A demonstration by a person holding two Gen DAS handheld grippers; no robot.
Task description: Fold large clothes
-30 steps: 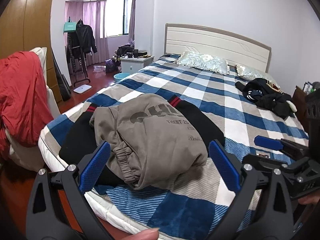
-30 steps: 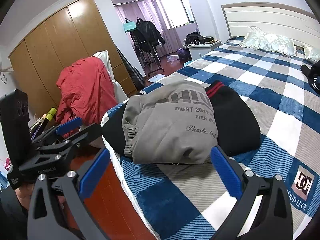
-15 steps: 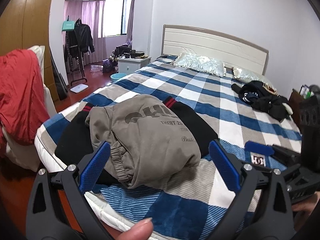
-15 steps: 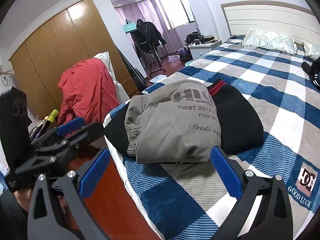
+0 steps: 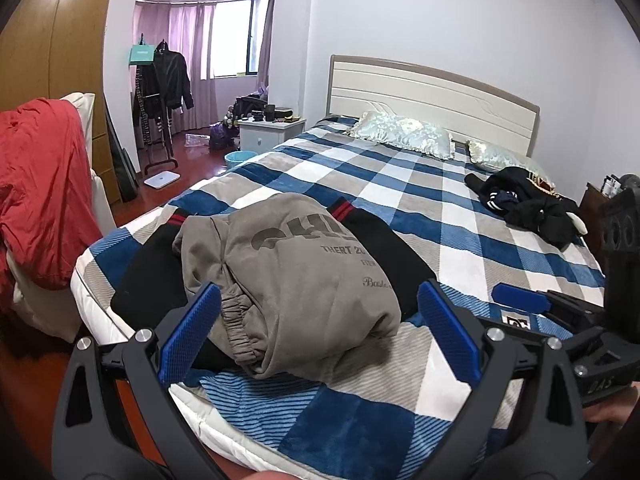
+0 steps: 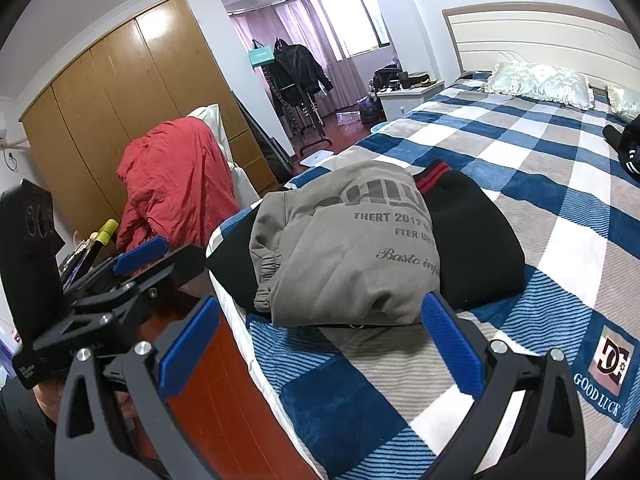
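A folded grey sweatshirt [image 5: 296, 276] with dark lettering lies on top of a folded black garment [image 5: 384, 252] with red-striped cuffs, near the foot corner of the bed. Both show in the right wrist view too: the grey sweatshirt [image 6: 352, 252] and the black garment [image 6: 476, 248]. My left gripper [image 5: 316, 332] is open and empty, held just short of the pile. My right gripper [image 6: 316, 348] is open and empty, over the bed's edge in front of the pile. Each gripper shows in the other's view, the right gripper [image 5: 560, 308] and the left gripper [image 6: 120, 272].
The bed has a blue, white and grey checked blanket [image 5: 460, 208]. A heap of black clothes [image 5: 528, 204] lies near the pillows [image 5: 404, 134]. A red garment [image 6: 176, 184] hangs over a chair by the wardrobe [image 6: 120, 96]. A nightstand [image 5: 272, 132] and clothes rack [image 5: 164, 92] stand far back.
Both grippers have drawn back a little from the pile and shifted slightly. The clothes have not moved. Both stay open.
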